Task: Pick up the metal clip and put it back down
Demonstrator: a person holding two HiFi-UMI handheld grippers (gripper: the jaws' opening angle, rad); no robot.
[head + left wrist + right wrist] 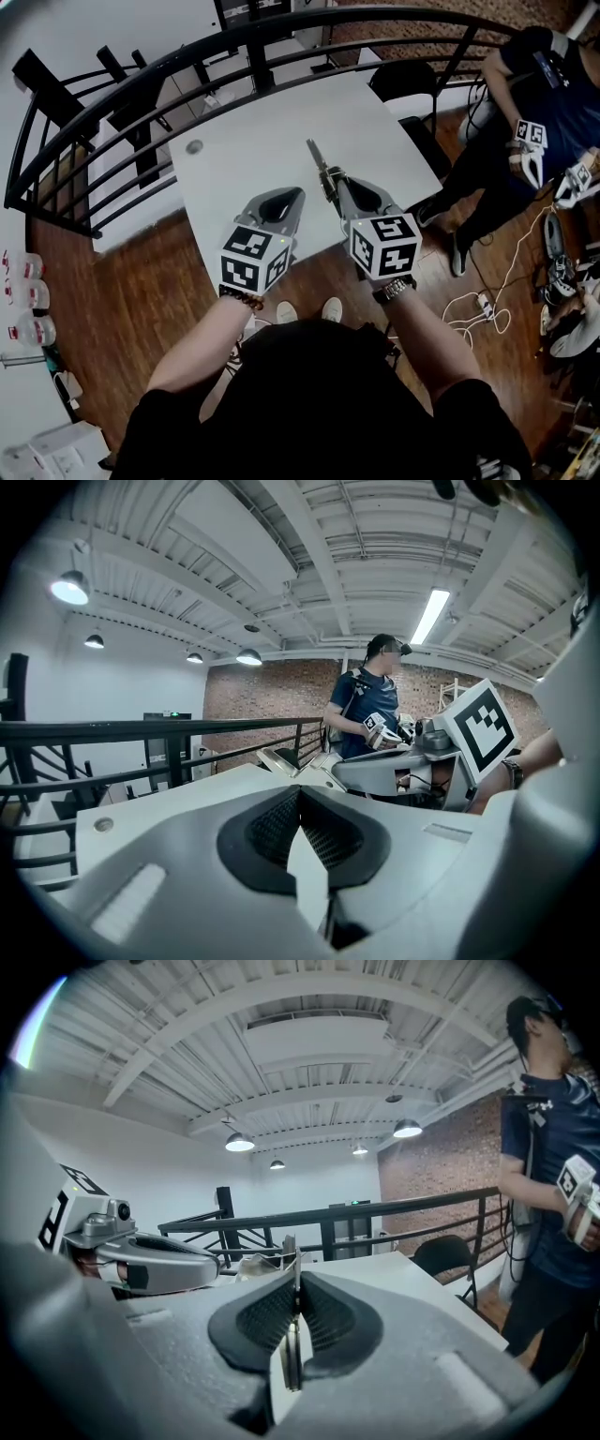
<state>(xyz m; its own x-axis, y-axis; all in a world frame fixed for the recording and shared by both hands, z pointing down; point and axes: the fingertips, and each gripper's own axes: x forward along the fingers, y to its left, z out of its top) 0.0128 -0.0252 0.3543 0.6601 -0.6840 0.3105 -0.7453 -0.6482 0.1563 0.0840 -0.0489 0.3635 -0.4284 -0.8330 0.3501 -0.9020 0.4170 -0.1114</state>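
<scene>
The metal clip [317,157] is a slim silver strip that sticks out forward from my right gripper [333,178], held above the white table [253,141]. In the right gripper view the clip [292,1340] stands on edge, pinched between the dark ribbed pads [323,1321], and its end rises past the jaw tips. My left gripper [295,194] hovers beside it over the table's near edge. Its pads [333,832] meet with nothing between them.
A small round disc [194,146] lies at the table's far left. A black railing [281,33] curves round behind the table. A dark chair [403,80] stands at its right corner, and a person [534,84] with two more grippers stands beyond, with cables [478,305] on the wooden floor.
</scene>
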